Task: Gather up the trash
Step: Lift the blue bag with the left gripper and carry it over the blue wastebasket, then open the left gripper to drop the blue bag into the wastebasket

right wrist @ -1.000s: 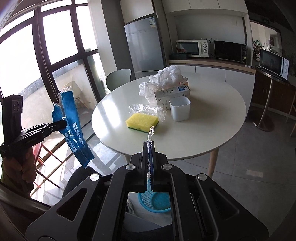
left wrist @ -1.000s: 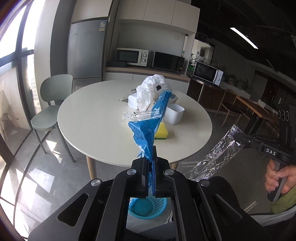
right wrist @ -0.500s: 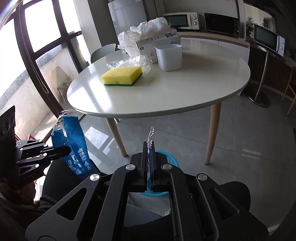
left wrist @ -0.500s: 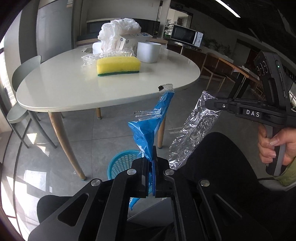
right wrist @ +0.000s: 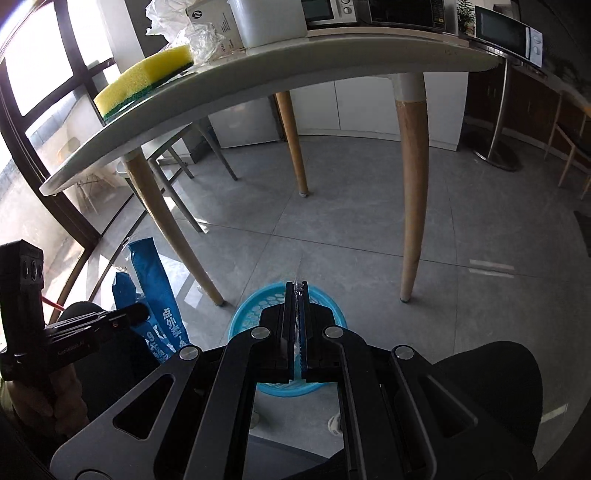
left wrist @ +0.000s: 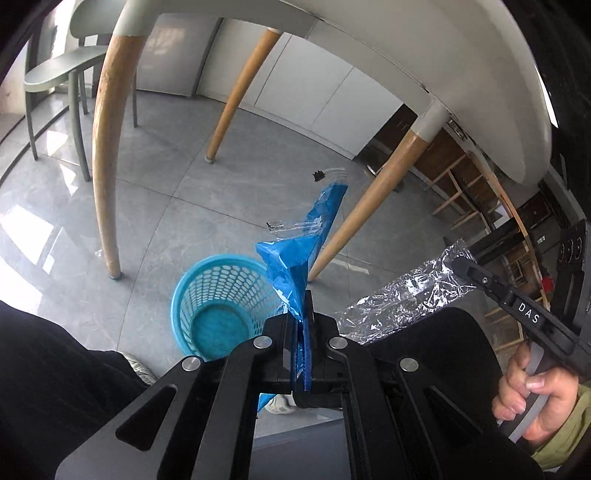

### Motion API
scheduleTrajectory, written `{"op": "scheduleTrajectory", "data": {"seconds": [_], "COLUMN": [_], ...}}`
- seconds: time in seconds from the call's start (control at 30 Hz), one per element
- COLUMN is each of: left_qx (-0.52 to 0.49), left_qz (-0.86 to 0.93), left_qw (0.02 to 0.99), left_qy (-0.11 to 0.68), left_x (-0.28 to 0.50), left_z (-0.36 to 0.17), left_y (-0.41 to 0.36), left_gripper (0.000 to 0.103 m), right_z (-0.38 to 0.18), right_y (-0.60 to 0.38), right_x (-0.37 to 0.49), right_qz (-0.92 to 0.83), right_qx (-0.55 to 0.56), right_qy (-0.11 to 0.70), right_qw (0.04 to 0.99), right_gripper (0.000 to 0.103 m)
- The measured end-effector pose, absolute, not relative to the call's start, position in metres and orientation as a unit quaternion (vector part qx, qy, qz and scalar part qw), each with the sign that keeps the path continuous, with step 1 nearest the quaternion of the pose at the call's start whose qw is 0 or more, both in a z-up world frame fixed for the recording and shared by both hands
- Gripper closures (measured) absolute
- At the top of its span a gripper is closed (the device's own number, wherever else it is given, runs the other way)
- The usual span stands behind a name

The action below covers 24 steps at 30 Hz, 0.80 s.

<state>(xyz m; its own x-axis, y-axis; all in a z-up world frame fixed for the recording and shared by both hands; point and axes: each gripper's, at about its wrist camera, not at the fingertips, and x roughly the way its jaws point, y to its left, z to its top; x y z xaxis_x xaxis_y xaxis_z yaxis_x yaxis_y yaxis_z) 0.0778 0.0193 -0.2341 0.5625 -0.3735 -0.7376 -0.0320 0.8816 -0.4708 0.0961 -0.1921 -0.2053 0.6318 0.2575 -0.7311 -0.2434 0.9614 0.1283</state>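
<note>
Here the blue wrapper (left wrist: 299, 258) stood pinched between the closed jaws of the left gripper (left wrist: 303, 325), its crumpled body rising from the fingertips and tapering up to a clear, torn end. In the right wrist view the same wrapper (right wrist: 155, 295) hung beside the left gripper (right wrist: 140, 312) at the lower left, white printed characters showing on its lower part. The clear plastic film (left wrist: 402, 299) stretched down and left from the tip of the right gripper (left wrist: 460, 264), which was clamped on its upper corner; from that gripper's own camera only a thin sliver of film (right wrist: 296, 286) poked out from between the shut fingers of the right gripper (right wrist: 295, 295). Just beyond both grippers, on the grey floor tiles, sat the blue mesh basket (left wrist: 207, 291), upright and open, near the wooden table legs (left wrist: 105, 147). Neither piece of trash touched the basket (right wrist: 243, 314). Higher up, on the white round table (right wrist: 332, 51), lay a yellow sponge (right wrist: 144, 77), crumpled plastic (right wrist: 195, 44), a white box (right wrist: 214, 22) and a white container (right wrist: 269, 22). A green chair (left wrist: 59, 70) stood past the table.
</note>
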Motion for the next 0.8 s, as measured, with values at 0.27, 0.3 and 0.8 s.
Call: {"op": "scheduleTrajectory", "data": {"seconds": [0.27,0.3,0.8], "left_qx": [-0.217,-0.215,-0.205], "left_qz": [-0.05,-0.045,-0.02], "left_qw": [0.835,0.831,0.779], "left_qy": [0.504,0.511,0.592], "left_x": [0.121,0.126,0.181], "left_z": [-0.282,-0.286,-0.368], "left_y": [0.011,0.008,-0.009], "left_gripper": [0.102,0.102,0.102], "right_z": [-0.263,-0.269,-0.364], "right_y": [-0.181,-0.181,-0.157], "right_x": [0.139,0.144,0.201], "right_qz": [0.12,0.119,0.098], "right_qx": [0.021,0.026,0.021], "right_qy": [0.449,0.455,0.535], "right_qw": [0.885,0.882,0.839], "right_gripper": [0.102,0.102,0.101]}}
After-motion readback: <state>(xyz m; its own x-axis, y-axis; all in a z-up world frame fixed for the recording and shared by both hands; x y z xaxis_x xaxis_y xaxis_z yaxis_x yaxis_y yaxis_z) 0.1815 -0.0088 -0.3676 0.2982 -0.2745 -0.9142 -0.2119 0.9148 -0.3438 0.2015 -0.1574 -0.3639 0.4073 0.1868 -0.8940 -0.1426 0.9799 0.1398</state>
